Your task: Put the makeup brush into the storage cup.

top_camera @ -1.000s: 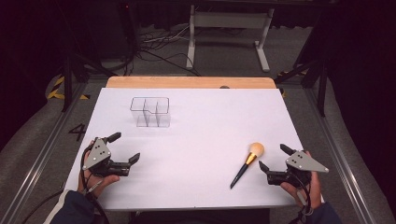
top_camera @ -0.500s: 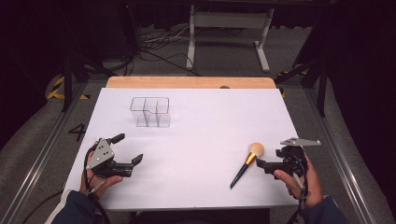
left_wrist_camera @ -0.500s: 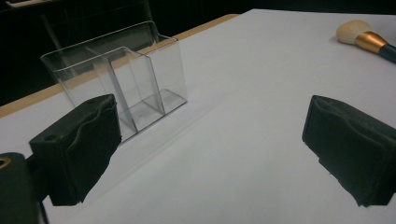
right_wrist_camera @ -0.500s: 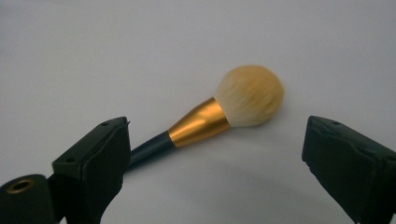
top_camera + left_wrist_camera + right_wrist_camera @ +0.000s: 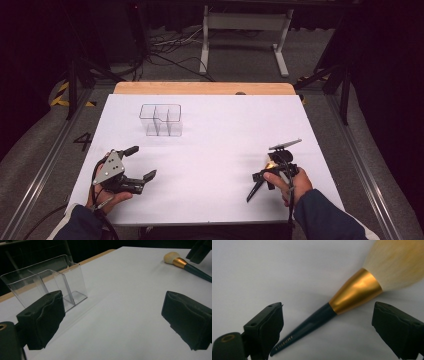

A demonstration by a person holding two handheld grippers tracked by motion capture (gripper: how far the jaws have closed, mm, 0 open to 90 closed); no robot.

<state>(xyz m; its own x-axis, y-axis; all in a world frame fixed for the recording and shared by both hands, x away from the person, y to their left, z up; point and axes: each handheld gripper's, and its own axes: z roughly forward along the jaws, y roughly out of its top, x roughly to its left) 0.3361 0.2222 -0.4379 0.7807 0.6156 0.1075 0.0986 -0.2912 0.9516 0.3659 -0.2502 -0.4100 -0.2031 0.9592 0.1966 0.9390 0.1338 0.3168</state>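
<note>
The makeup brush (image 5: pixel 342 307) (dark handle, gold ferrule) is seen lying on the white table (image 5: pixel 220 145), well apart from the clear organizer (image 5: pixel 161 120). It is straddled, untouched, by the wide-open right gripper (image 5: pixel 270 170). The left gripper (image 5: pixel 135 162) is held agape, empty.

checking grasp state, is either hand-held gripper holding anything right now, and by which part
Nothing is held. The right hand-held gripper is open astride the gold-collared, dark-handled makeup brush lying on the table; the left hand-held gripper is open and empty.
</note>
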